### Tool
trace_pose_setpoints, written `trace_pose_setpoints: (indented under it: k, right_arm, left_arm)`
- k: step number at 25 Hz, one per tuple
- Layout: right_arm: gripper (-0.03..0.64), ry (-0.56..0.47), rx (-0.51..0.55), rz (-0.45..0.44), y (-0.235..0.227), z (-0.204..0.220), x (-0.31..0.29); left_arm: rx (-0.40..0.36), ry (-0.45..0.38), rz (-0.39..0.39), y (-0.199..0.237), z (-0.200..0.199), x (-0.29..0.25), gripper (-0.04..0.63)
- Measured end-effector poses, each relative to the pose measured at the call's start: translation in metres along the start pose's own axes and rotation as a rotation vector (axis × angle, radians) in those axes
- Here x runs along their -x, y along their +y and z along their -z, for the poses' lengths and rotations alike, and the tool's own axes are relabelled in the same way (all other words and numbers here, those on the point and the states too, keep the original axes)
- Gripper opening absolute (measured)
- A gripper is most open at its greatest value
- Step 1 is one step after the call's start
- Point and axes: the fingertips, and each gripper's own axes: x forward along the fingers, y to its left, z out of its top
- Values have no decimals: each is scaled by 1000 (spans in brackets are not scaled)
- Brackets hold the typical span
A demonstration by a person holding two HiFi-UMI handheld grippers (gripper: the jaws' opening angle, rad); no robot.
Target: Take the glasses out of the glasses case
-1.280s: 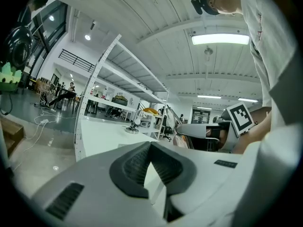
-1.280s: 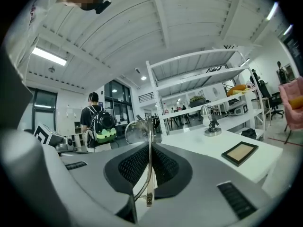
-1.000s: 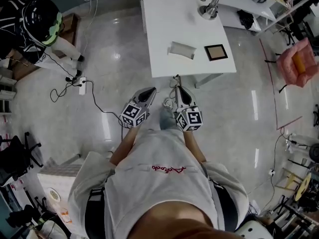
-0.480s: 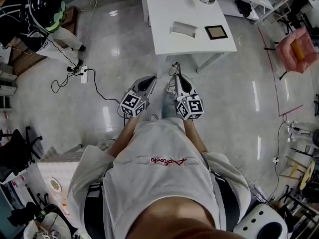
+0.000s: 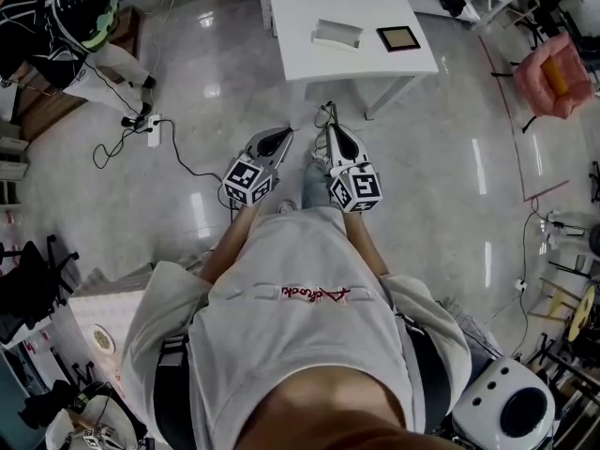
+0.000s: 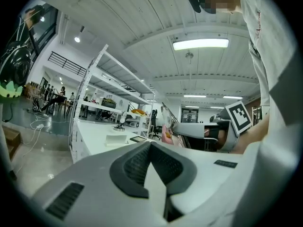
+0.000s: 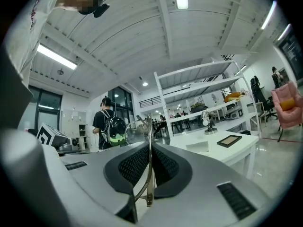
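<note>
Glasses out of the case, pinched in the right gripper [image 7: 151, 145]; person stands back from the table [image 5: 305, 3].
Right jaws clamp one thin metal arm of the glasses [image 7: 150, 174], lenses poking out ahead. Left gripper [image 6: 150, 143]: jaws together, nothing between. Both are held level, side by side, over the floor. The pale case [image 5: 337, 34] lies on the table, near a dark framed square [image 5: 398, 37].

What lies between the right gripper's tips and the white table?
In the head view, only bare shiny floor separates the right gripper, shut on the glasses, from the white table.
</note>
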Motion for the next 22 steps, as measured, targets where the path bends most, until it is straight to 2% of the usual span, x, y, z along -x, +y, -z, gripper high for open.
trace_pose_setpoints:
  k: [8,14,22]
  right_arm:
    - [40,0,22,17,-4,-3,18]
    - [40,-11,40,3,3,-7,22]
    - [40,-27,53,32,0,-11,30]
  left_arm:
    - [-23,-4,30,-21,-4,-4,-6]
    - [-33,-11,23,-20,-5,1,-6]
    - [-48,-22,30,-21,-8,4,-6]
